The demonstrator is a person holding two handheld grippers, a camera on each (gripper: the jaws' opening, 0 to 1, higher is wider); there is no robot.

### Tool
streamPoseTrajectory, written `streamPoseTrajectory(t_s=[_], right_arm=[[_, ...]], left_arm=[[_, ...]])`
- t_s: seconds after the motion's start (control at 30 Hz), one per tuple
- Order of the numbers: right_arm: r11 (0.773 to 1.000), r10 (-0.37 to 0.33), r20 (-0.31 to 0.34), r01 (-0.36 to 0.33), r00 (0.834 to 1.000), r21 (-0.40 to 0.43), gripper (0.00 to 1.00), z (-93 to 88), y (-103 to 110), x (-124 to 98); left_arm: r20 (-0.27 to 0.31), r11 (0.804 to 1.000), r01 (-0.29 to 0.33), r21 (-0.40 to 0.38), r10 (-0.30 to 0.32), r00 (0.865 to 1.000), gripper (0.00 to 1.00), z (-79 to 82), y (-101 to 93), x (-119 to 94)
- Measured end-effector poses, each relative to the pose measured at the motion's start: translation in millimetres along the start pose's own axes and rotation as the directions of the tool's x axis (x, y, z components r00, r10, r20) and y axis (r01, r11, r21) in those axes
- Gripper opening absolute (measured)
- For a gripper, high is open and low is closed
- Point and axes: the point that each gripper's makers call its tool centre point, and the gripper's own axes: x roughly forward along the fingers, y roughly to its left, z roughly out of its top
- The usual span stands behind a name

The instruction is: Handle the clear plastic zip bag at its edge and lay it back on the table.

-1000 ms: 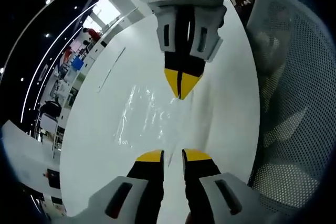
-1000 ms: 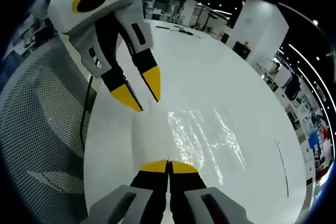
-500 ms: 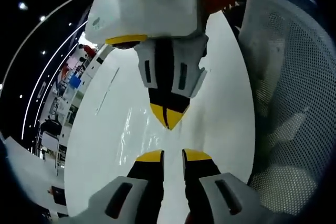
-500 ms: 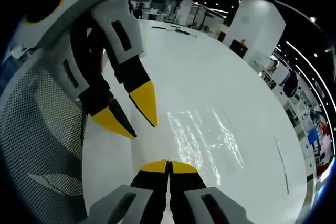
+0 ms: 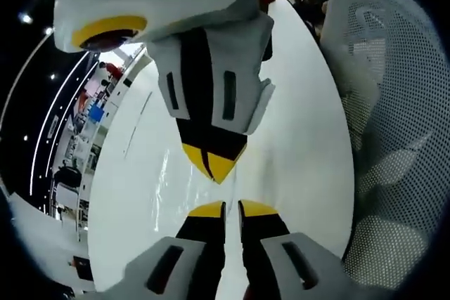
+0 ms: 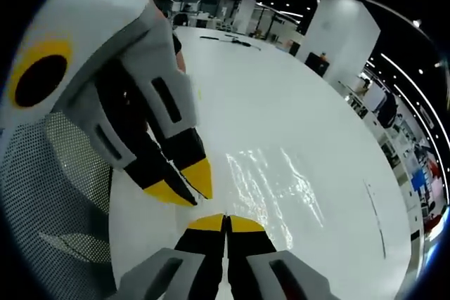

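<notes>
- White table (image 6: pixel 295 117) spreads ahead of both hand-held grippers, a mesh chair (image 5: pixel 401 138) at its edge.
- Clear plastic zip bag (image 6: pixel 271 184) lies flat on the table, just ahead of the tips.
- Right hand-held gripper (image 6: pixel 225 223): jaws pressed together at the bag's near edge.
- Left hand-held gripper (image 5: pixel 232 209): jaws nearly closed with a thin slit between; whether it pinches the bag, I cannot tell.
</notes>
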Motion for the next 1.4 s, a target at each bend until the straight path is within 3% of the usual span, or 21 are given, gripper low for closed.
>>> streamPoseTrajectory(t_s=[0.53,0.97,1.4], right_arm=[[0.999,-0.024,0.002,0.024,1.0,0.029,0.0,-0.1,-8.8,-5.2],[0.991,-0.104,0.025,0.102,0.994,0.092,0.0,3.9,-37.0,-12.4],[0.98,-0.187,0.059,0.182,0.981,0.077,0.0,16.6,-62.6,-25.5]], left_arm=[[-0.013,1.0,-0.004,0.029,0.004,1.0,0.0,2.4,1.7,3.6],[-0.019,0.999,0.018,0.037,-0.017,1.0,0.0,8.6,-6.8,7.8],[-0.026,0.999,0.035,0.03,-0.034,0.999,0.0,6.2,-13.9,11.6]])
